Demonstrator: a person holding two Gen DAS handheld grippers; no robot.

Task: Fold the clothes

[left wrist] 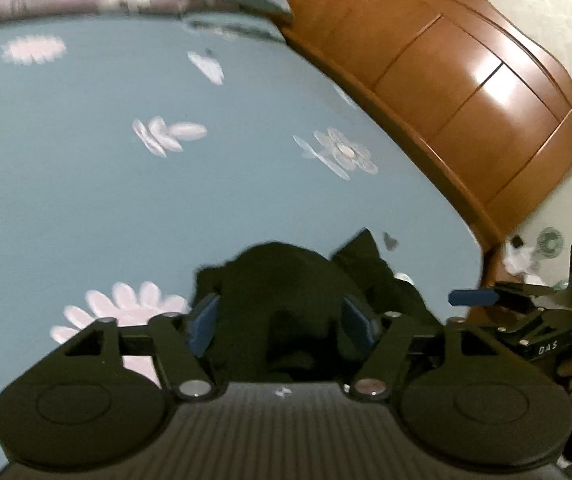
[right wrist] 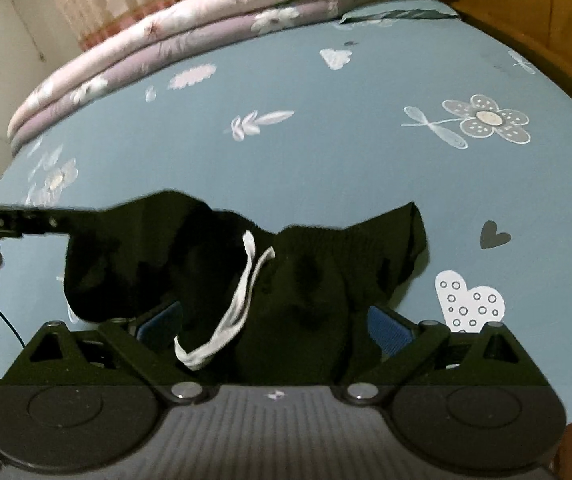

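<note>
Reaching low over the blue floral bedsheet, my left gripper straddles the black garment, blue pads wide apart. Right wrist view: my right gripper, likewise spread, flanks the bunched cloth and its white drawstring.

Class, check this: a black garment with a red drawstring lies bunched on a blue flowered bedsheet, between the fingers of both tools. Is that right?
Not quite. The drawstring is white, not red, as the right wrist view shows. The rest holds: the black garment lies bunched on the blue flowered bedsheet, between the fingers of both tools.
</note>
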